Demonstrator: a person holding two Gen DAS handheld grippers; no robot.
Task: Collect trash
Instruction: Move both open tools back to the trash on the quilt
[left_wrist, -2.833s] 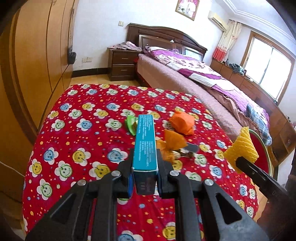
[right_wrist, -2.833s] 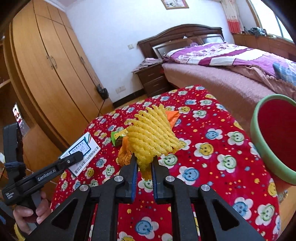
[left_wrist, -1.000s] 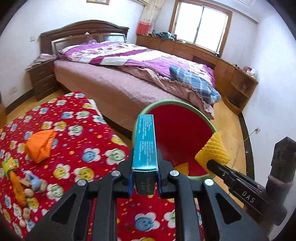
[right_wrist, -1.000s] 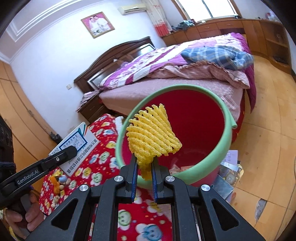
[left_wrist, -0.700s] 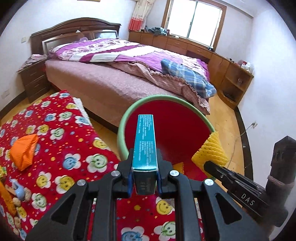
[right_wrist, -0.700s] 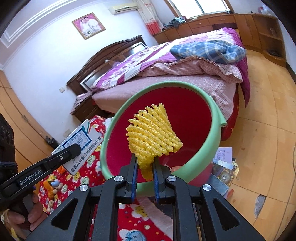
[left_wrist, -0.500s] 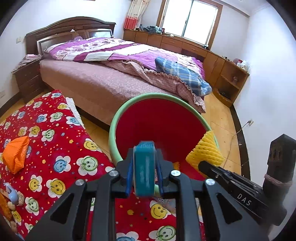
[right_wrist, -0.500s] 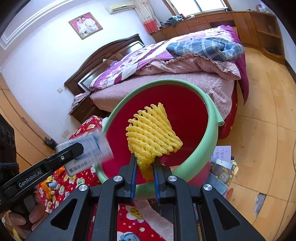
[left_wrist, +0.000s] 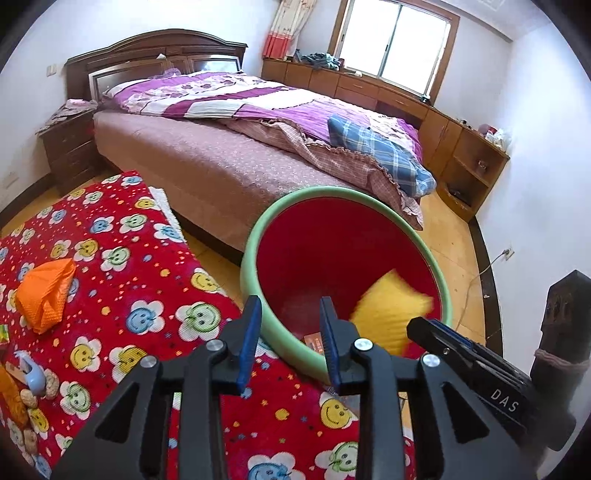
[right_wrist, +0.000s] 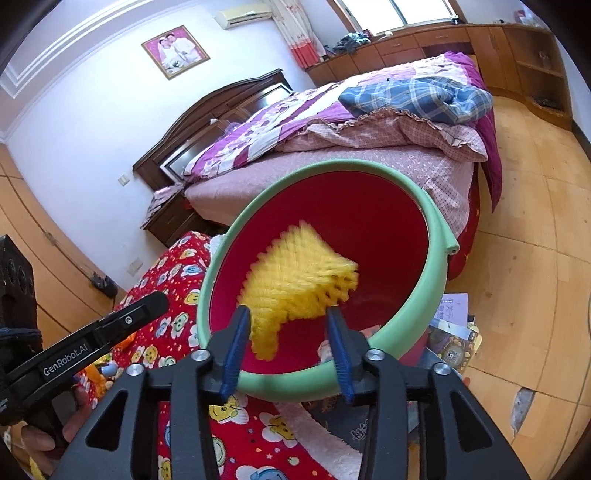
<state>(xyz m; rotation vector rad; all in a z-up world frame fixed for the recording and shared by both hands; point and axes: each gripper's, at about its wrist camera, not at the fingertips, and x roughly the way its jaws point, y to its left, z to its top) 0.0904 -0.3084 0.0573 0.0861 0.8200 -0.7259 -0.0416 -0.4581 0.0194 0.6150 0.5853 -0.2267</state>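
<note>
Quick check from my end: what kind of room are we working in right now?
A home bedroom, by the look of it: a made bed with a dark wooden headboard, a nightstand beside it, and a framed portrait on the wall.

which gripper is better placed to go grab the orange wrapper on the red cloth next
Left. The left gripper is open and empty, with the orange wrapper on its side; the right gripper is over the bin.

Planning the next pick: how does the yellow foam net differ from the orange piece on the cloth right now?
The yellow foam net is motion-blurred over the red bin, free between the open right tongs; the orange piece lies sharp and still on the tablecloth. The net is ribbed mesh; the orange piece looks crumpled. Neither is gripped.
</note>
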